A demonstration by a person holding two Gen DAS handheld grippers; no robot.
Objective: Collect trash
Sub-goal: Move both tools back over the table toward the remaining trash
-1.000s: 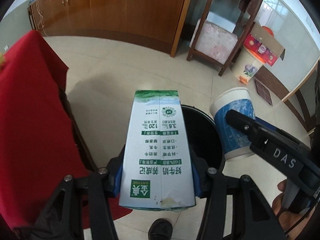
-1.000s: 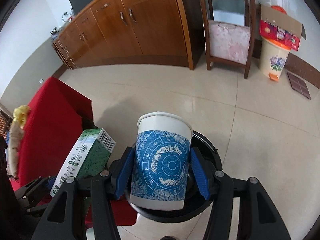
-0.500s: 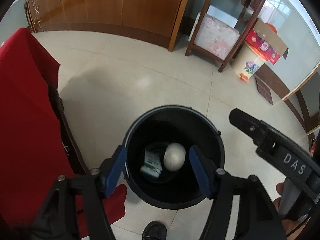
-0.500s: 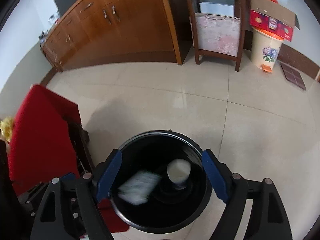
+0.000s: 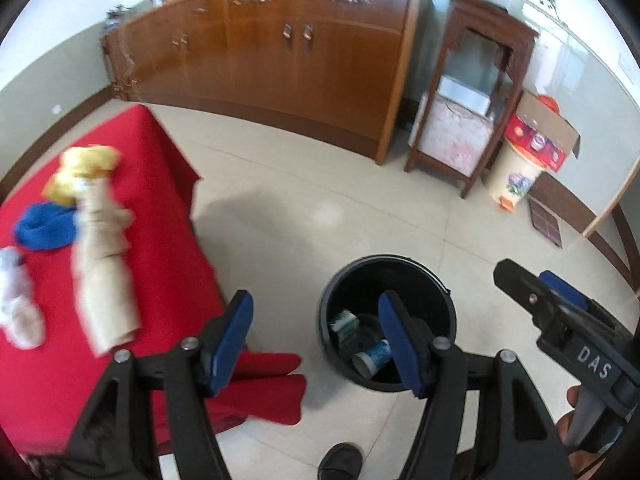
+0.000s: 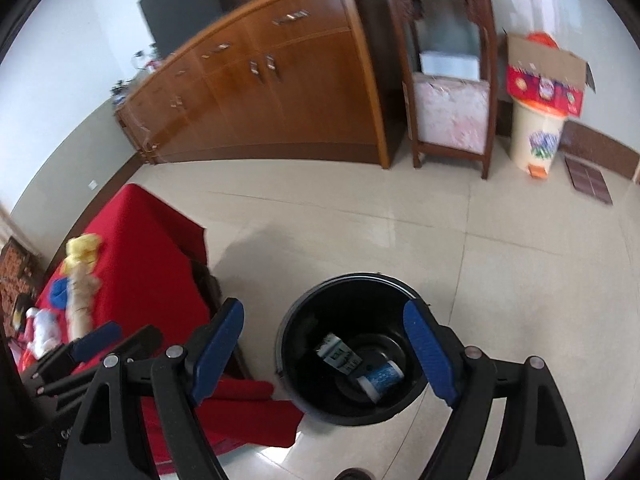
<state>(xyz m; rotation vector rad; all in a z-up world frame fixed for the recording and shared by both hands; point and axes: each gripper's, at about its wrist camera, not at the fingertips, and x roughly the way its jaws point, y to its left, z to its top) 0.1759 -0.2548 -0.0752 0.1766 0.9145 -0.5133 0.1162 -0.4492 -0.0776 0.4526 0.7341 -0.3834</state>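
Both grippers, left (image 5: 316, 340) and right (image 6: 328, 352), gape empty; carton (image 6: 338, 354) and cup (image 6: 380, 380) are binned (image 6: 288, 344); table litter (image 5: 104, 272) remains uncollected.

The items on the red cloth (image 5: 132, 216) are smeared by motion blur: a beige bundle (image 5: 105, 276), a yellow lump (image 5: 86, 168), a blue wad (image 5: 46, 226) and something white (image 5: 18, 308) that the left edge cuts off. In the black bin (image 6: 352, 344), the milk carton (image 6: 339, 354) print is too small to read, and the left gripper's finger (image 5: 396, 340) hides part of the blue paper cup (image 5: 372, 358).
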